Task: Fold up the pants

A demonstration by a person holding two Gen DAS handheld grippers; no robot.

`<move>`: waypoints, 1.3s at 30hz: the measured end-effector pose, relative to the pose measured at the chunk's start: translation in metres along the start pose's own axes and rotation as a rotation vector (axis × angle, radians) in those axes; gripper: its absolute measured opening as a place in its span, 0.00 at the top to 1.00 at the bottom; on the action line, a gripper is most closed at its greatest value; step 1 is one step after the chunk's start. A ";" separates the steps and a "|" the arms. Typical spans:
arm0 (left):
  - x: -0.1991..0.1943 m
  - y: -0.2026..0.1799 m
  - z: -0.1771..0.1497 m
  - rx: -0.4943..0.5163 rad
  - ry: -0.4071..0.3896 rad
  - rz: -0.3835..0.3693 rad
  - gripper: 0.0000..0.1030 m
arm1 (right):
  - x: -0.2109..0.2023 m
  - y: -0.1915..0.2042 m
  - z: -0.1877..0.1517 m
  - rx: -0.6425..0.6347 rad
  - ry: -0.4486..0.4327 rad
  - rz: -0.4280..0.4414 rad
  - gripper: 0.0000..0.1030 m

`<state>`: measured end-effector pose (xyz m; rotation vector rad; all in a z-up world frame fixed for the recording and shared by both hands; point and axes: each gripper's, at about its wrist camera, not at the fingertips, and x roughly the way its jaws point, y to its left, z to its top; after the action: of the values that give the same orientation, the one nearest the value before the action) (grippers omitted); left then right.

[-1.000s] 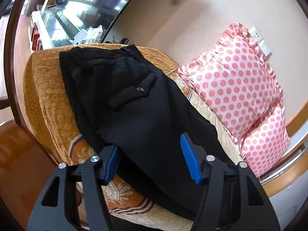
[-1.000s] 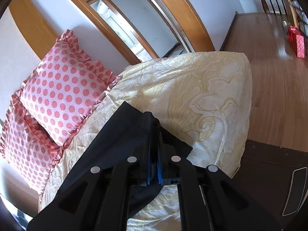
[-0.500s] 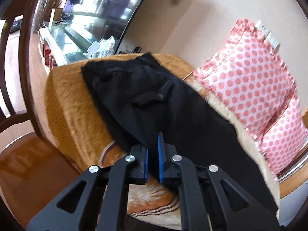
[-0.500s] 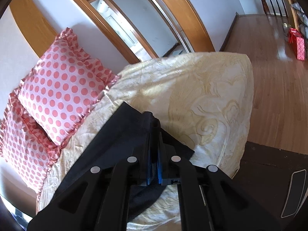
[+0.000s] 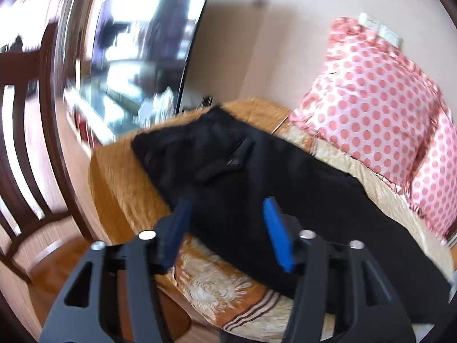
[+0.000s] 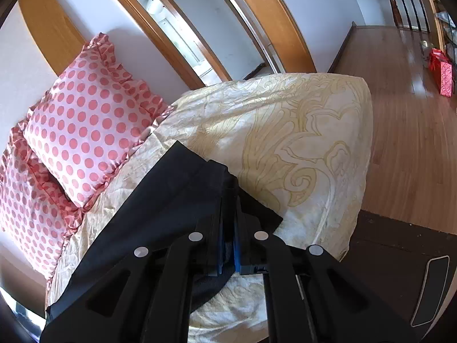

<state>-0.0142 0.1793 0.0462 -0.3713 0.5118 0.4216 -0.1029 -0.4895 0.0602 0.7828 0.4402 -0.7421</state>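
Two tools are at work over a bed [image 5: 120, 188] where black pants [image 5: 257, 177] lie stretched out.

From the left wrist view, the left tool [image 5: 228, 234] stands with its blue pads well apart, its jaws having just been opening; nothing is pinched between them, and the dark cloth lies beyond and beneath the gap. The picture is blurred. The pants run from about 10 o'clock, where the waistband and a back pocket [image 5: 228, 160] show, down toward 4 o'clock. Under them lies an orange patterned bedspread [image 5: 205, 280]. A pink polka-dot pillow [image 5: 368, 97] leans against the wall at 2 o'clock, and a dark wooden chair [image 5: 25, 171] stands at 9 o'clock.

From the right wrist view, the right tool [image 6: 228, 234] is clamped narrow on the leg end of the pants [image 6: 171, 205], the cloth caught between its blue pads. The fabric trails off toward 7 o'clock over a cream floral bedspread [image 6: 300, 131]. Polka-dot pillows [image 6: 85, 120] sit at 9 to 10 o'clock, wooden flooring [image 6: 405, 131] lies at 3 o'clock, and a red gift bag [image 6: 442, 74] stands near 2 o'clock.
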 end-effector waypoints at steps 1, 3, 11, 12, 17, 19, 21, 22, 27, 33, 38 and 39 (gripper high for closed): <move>-0.006 -0.010 0.001 0.032 -0.022 -0.016 0.36 | -0.001 -0.001 0.000 0.000 0.000 0.006 0.95; -0.011 -0.030 -0.001 0.085 -0.030 -0.094 0.33 | -0.002 -0.001 0.000 -0.004 -0.006 0.011 0.95; 0.009 -0.116 -0.031 0.273 0.128 -0.397 0.31 | -0.003 0.003 0.001 -0.039 0.014 -0.026 0.94; 0.013 -0.123 -0.037 0.287 0.153 -0.420 0.31 | -0.005 0.000 0.001 -0.023 0.013 -0.011 0.89; 0.024 -0.137 -0.054 0.318 0.218 -0.464 0.30 | -0.030 -0.015 0.008 0.017 -0.079 -0.042 0.45; 0.028 -0.141 -0.058 0.323 0.234 -0.473 0.28 | -0.031 -0.020 0.011 0.024 -0.082 -0.039 0.45; 0.028 -0.142 -0.063 0.333 0.233 -0.472 0.27 | -0.026 -0.022 0.011 0.018 -0.062 -0.029 0.46; 0.027 -0.142 -0.065 0.340 0.231 -0.468 0.26 | -0.022 -0.022 0.009 0.014 -0.045 -0.023 0.46; 0.027 -0.147 -0.069 0.363 0.230 -0.469 0.22 | -0.020 -0.010 -0.007 -0.046 -0.030 -0.004 0.55; 0.029 -0.153 -0.074 0.386 0.221 -0.464 0.14 | -0.025 0.018 -0.038 -0.179 0.027 0.101 0.62; 0.028 -0.156 -0.076 0.403 0.215 -0.461 0.11 | -0.021 0.009 -0.031 -0.088 -0.021 0.088 0.66; 0.028 -0.155 -0.076 0.403 0.214 -0.463 0.11 | -0.019 0.004 -0.027 -0.053 -0.026 0.094 0.69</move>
<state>0.0520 0.0226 0.0059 -0.1359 0.6819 -0.1734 -0.1150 -0.4593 0.0562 0.7388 0.3957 -0.6497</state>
